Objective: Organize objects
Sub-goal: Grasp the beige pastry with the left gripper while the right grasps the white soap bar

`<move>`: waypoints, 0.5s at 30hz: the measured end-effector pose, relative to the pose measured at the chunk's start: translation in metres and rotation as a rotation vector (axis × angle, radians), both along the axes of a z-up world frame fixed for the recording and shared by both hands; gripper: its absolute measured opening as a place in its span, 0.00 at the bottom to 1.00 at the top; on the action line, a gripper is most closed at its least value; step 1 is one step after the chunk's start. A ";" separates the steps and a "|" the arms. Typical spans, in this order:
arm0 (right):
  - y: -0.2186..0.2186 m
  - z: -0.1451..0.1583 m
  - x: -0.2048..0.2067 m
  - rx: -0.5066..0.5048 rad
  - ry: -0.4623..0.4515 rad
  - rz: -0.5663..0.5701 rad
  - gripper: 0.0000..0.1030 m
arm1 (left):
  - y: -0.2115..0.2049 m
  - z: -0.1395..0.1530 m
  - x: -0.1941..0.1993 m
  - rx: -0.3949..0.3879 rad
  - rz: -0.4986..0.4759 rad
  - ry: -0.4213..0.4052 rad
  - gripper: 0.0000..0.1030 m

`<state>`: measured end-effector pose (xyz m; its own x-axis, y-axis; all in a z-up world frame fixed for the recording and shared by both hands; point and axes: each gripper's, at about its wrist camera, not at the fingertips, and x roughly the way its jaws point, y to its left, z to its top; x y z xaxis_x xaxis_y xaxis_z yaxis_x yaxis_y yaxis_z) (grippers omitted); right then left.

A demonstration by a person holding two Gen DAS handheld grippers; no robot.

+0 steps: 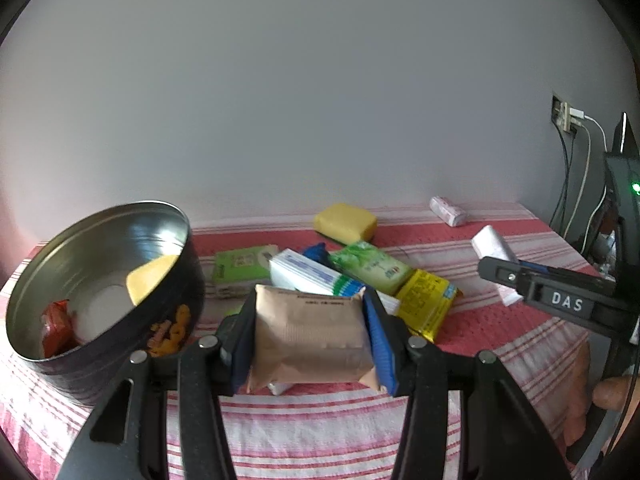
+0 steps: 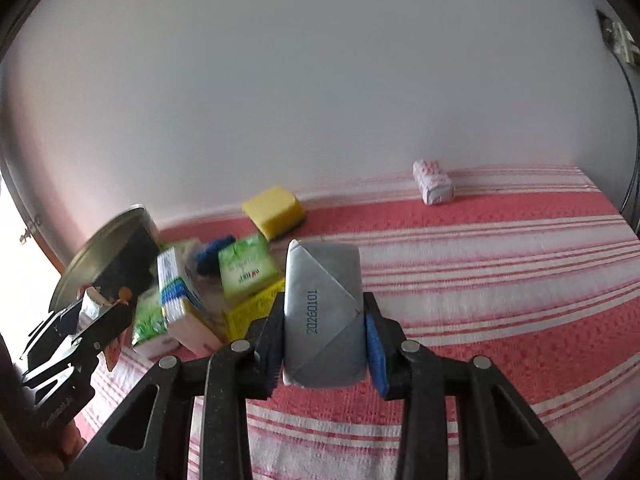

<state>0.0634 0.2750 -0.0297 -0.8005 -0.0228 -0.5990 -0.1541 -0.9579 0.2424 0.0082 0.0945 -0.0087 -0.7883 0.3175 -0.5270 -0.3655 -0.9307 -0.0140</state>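
My left gripper (image 1: pixel 310 306) is shut on a tan paper packet (image 1: pixel 310 344), its blue pads pressing both sides, just right of a round black tin (image 1: pixel 72 376). In the tin lie a yellow sponge piece (image 1: pixel 152 280), a red packet (image 1: pixel 56 328) and something white. My right gripper (image 2: pixel 325 304) is shut on a white-grey wrapped packet (image 2: pixel 320 336) with a printed date, held above the striped cloth. In the left wrist view the right gripper (image 1: pixel 500 276) shows at the right edge with its white packet (image 1: pixel 490 244).
A pile of packs lies mid-table: green tissue pack (image 1: pixel 372 266), white-blue pack (image 1: pixel 308 276), yellow packet (image 1: pixel 426 304), green box (image 1: pixel 240 264). A yellow sponge (image 1: pixel 346 222) and a pink-white packet (image 1: pixel 448 210) sit near the wall. Cables hang from a socket (image 1: pixel 566 116) at the right.
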 end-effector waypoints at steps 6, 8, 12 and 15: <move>-0.014 0.010 0.011 0.090 0.064 -0.070 0.36 | -0.009 0.009 0.002 -0.014 0.032 0.055 0.47; -0.019 0.013 0.014 0.121 0.078 -0.094 0.36 | -0.014 0.012 0.003 -0.019 0.042 0.076 0.47; -0.039 0.020 0.019 0.209 0.110 -0.117 0.36 | -0.028 0.019 0.001 -0.014 0.065 0.102 0.47; -0.055 0.021 0.022 0.236 0.123 -0.100 0.36 | -0.042 0.023 -0.003 -0.001 0.087 0.107 0.47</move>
<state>0.0854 0.2197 -0.0084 -0.8588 0.1885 -0.4763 -0.2341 -0.9715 0.0377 0.0050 0.0524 0.0145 -0.8648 0.2449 -0.4383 -0.2824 -0.9591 0.0214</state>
